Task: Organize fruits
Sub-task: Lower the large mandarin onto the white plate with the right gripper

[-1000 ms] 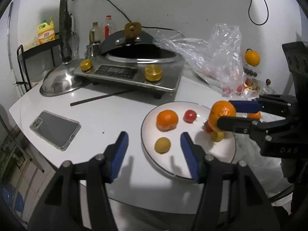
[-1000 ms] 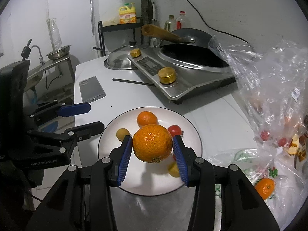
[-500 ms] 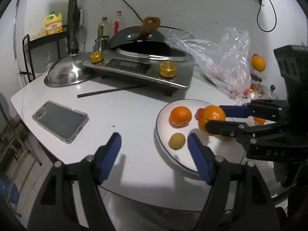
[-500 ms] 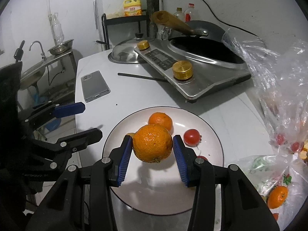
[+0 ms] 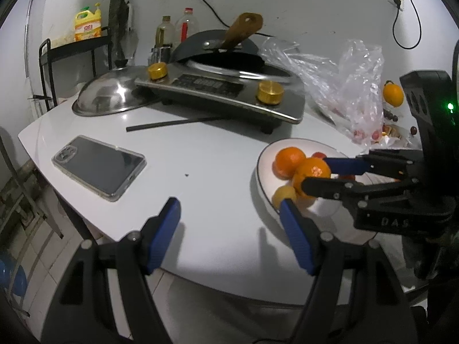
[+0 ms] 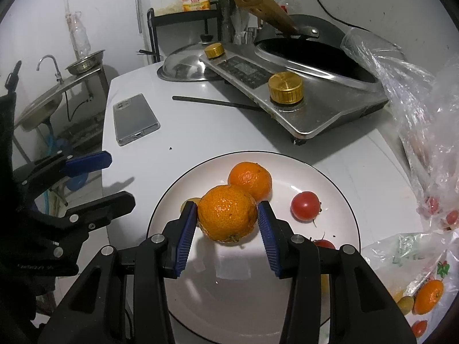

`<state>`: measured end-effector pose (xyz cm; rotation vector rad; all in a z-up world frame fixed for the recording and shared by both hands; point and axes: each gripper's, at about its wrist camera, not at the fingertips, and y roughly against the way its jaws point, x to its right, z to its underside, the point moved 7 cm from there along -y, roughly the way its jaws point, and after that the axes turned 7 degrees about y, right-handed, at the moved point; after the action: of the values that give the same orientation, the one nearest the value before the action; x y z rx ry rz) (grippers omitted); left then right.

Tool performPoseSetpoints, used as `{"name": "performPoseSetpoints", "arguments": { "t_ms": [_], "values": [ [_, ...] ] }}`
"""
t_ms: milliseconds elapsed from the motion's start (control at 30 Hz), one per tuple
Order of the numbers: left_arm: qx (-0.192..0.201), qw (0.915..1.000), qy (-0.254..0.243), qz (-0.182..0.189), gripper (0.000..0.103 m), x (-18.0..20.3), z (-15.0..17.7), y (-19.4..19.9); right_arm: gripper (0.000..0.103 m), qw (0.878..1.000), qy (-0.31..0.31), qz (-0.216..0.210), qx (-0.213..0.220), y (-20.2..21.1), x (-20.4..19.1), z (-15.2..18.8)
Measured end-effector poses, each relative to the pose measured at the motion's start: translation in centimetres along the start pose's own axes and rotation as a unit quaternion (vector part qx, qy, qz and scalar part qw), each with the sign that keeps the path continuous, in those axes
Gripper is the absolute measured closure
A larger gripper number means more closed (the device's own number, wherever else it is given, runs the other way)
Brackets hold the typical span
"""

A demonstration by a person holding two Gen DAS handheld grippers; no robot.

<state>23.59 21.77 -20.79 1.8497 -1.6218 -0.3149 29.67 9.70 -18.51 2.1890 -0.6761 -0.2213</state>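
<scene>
My right tool (image 6: 227,223) grips a large orange (image 6: 227,213) between its blue pads, low over the plate (image 6: 338,189); my left tool (image 5: 229,223) hangs with jaws apart and empty over the white worktop's (image 5: 200,154) near edge. Behind sits a steel cooktop (image 6: 315,114) with a dark wok (image 6: 309,54), a clear plastic bag (image 6: 424,114) to the right. On the plate, a second orange (image 6: 250,180) touches the gripped one; a tomato (image 6: 305,205) lies apart. A phone (image 6: 134,119) rests on the worktop.
</scene>
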Motion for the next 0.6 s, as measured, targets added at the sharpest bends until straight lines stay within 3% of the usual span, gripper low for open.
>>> {"name": "performPoseSetpoints", "arguments": {
  "t_ms": [600],
  "values": [
    [-0.003, 1.0, 0.001, 0.002, 0.03, -0.05, 0.33, -0.14, 0.056, 1.0, -0.007, 0.004, -0.01, -0.92, 0.1, -0.1]
  ]
}}
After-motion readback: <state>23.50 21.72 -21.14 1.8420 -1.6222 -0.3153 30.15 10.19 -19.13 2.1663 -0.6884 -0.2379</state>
